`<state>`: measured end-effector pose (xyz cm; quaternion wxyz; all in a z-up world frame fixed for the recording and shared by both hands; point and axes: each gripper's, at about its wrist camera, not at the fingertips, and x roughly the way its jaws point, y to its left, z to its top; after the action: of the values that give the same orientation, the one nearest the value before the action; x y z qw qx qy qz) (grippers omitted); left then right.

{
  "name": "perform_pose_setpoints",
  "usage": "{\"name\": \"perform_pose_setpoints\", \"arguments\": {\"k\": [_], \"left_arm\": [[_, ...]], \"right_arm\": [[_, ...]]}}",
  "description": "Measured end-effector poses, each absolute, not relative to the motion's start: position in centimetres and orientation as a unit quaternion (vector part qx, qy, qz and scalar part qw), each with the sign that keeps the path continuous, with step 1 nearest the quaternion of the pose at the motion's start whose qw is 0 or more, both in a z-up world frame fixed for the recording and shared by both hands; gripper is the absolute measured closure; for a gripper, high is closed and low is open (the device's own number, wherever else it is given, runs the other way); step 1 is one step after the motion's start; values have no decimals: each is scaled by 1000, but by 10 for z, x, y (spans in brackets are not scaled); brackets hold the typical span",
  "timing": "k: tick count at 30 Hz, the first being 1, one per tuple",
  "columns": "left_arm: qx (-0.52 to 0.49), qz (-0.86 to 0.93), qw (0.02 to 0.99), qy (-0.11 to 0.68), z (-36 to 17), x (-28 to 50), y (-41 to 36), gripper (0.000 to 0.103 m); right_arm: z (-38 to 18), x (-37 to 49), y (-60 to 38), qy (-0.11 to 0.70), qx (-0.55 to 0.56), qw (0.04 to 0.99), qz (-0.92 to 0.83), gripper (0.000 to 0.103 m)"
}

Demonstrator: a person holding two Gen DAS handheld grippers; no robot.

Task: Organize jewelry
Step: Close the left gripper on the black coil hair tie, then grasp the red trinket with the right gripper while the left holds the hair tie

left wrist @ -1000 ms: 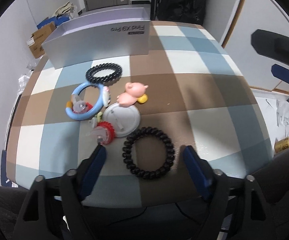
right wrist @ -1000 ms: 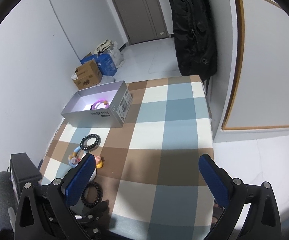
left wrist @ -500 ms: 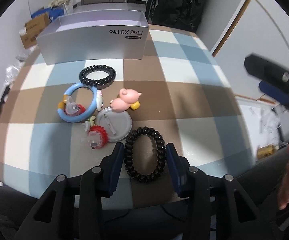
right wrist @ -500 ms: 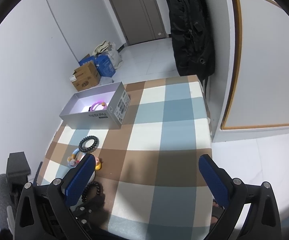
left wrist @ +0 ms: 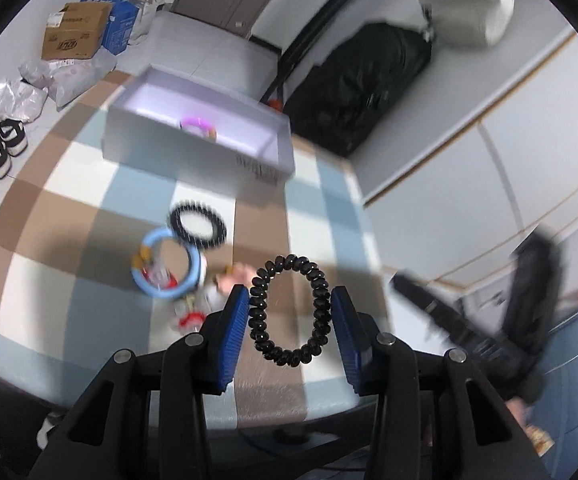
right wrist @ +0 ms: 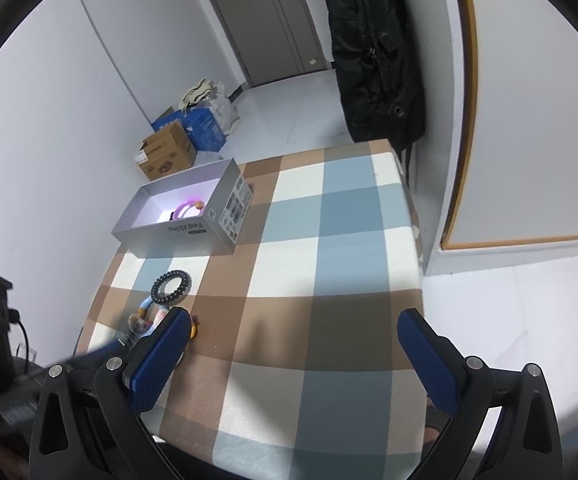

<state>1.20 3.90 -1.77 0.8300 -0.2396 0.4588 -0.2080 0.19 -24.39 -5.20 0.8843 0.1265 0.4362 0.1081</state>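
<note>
Gripping black coil bracelet (left wrist: 287, 311) between left jaws

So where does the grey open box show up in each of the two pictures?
Left wrist view: the grey box sits upper centre-left, at the far end of the checked tablecloth, blurred, with a purple ring inside.
Right wrist view: the grey box sits left of centre, on the cloth's far left corner, again holding the purple ring.
Shared landmark: the black coil band lying on the cloth just in front of the box.
</note>
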Motion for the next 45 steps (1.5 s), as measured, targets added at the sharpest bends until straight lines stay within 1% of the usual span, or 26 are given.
{"name": "perform_pose_setpoints", "arguments": {"k": [5,10,13,17,19,21,26,29,31,33,34,36,37,45], "left_arm": [[-269,-187,842,429,-7,28,67,67],[-313,-182,837,410,-8,34,88,67],[-318,-175,837,409,-9,33,97,67],[-331,-176,834,406,-8,31,106,67],[-336,-179,833,402,-7,31,111,67],[-345,-183,830,399,-6,31,114,67],[-357,-188,820,407,-12,30,121,67],[-360,-189,817,409,-13,30,124,67],[-361,-190,817,408,-12,30,125,67],[-364,-194,814,408,-13,30,126,67],[-365,-195,813,409,-13,30,126,67],[-360,-193,814,412,-12,30,126,67],[-361,-194,814,413,-12,30,126,67],[-354,-199,812,419,-11,32,123,67]], "right_arm": [[-57,5,-229,446,133,873,147,0],[-61,8,-203,455,129,858,199,0],[-63,7,-185,461,124,847,234,4],[-69,1,-148,478,86,825,288,17],[-73,-4,-132,482,62,818,306,19],[-76,-9,-117,484,38,814,321,27],[-85,-16,-90,485,-9,809,332,34],[-89,-17,-79,485,-36,811,324,46],[-91,-17,-76,484,-52,815,314,51],[-92,-17,-73,482,-70,818,306,66],[-93,-16,-71,483,-78,819,301,70],[-94,-15,-69,485,-86,819,293,87],[-93,-14,-71,485,-82,820,293,88],[-88,-10,-77,484,-57,821,297,89]]}}
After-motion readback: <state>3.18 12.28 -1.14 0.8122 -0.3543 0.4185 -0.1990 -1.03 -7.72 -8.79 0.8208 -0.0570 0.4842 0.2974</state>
